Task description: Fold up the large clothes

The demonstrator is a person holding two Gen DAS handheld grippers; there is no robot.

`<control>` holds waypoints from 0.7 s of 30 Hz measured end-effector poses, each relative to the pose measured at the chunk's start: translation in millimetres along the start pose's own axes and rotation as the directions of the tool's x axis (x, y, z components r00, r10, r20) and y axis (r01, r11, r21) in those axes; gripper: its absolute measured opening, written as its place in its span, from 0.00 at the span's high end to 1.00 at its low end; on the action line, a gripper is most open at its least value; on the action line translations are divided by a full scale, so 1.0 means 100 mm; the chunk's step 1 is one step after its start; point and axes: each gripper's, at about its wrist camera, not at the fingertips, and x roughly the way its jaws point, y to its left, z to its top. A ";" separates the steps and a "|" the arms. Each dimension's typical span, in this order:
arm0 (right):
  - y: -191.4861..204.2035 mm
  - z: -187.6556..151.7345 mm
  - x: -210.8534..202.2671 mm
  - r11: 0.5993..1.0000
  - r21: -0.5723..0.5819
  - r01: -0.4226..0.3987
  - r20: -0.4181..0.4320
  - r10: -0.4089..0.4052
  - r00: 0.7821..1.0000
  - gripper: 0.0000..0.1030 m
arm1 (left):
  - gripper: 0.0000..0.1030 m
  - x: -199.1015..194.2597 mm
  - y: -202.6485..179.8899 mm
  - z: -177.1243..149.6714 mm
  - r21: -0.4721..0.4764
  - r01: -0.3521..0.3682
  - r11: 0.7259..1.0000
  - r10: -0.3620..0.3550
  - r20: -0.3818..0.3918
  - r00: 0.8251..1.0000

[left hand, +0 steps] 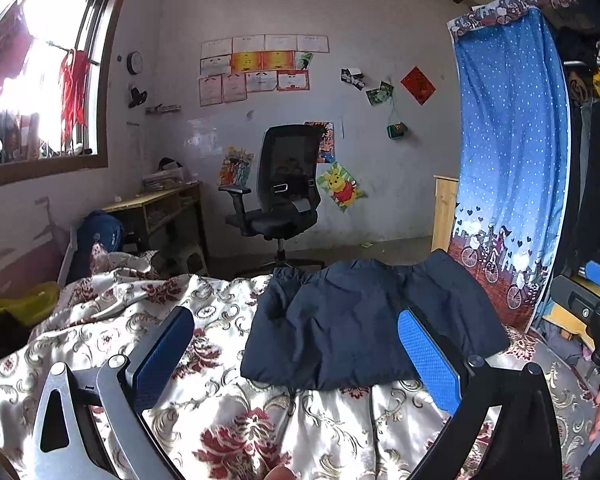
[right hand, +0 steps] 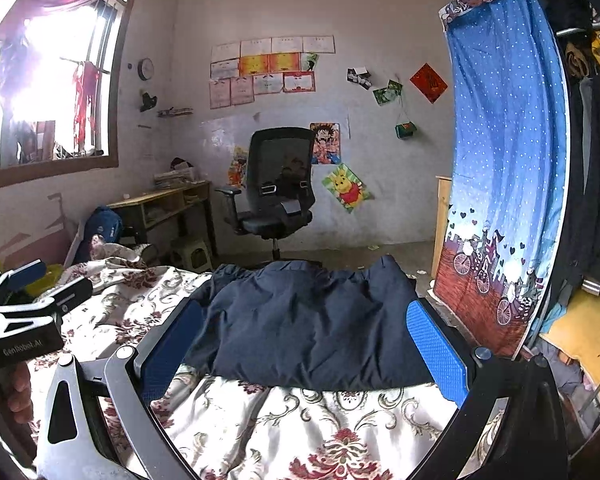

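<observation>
Garment: a dark navy jacket (left hand: 364, 320), folded into a thick, puffy rectangle with soft rounded edges and a matte, faintly shiny woven shell. It lies at the far end of the bed, its far edge at the mattress end.
Bedding: a satin-like bedspread (left hand: 228, 416), cream with grey scrolls and dark red flowers, creased and bunched toward the left.
Left gripper (left hand: 296, 356): 2 flat blue pads with a dotted rubber texture on grey metal and black arms; jaws wide apart, clamping nothing, held above the bedspread near the jacket's near edge.
Right gripper (right hand: 306, 356): same build; jaws wide apart, empty, framing the jacket's near edge without visibly touching it.
Hands: fingers (right hand: 18, 392) show under the left tool in the right view; the rest of the person is out of frame.
Desk (right hand: 168, 204): pale wood with an open shelf; stacked papers sit on top, shelf contents too small to make out.
Chair: a black mesh-backed office chair (right hand: 278, 188) on a wheeled base, partly hidden behind the jacket.
Curtain: a blue dotted fabric curtain (right hand: 504, 152) with a bicycle print, covering a wardrobe; hanging dark clothes show at its right edge.
Window (left hand: 40, 92): glare washes out the view outside.
</observation>
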 end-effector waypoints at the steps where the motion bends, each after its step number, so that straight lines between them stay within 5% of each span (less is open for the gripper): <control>1: 0.00 0.00 0.00 1.000 0.002 -0.001 0.001 0.001 1.000 0.02 | 0.00 -0.02 0.01 -0.02 -0.003 0.001 1.000 -0.001 -0.001 1.000; 21: -0.14 -0.48 -0.19 1.000 -0.005 0.012 -0.042 -0.012 0.999 0.02 | 0.00 -0.29 -0.01 -0.50 0.016 -0.042 0.999 0.042 -0.013 0.999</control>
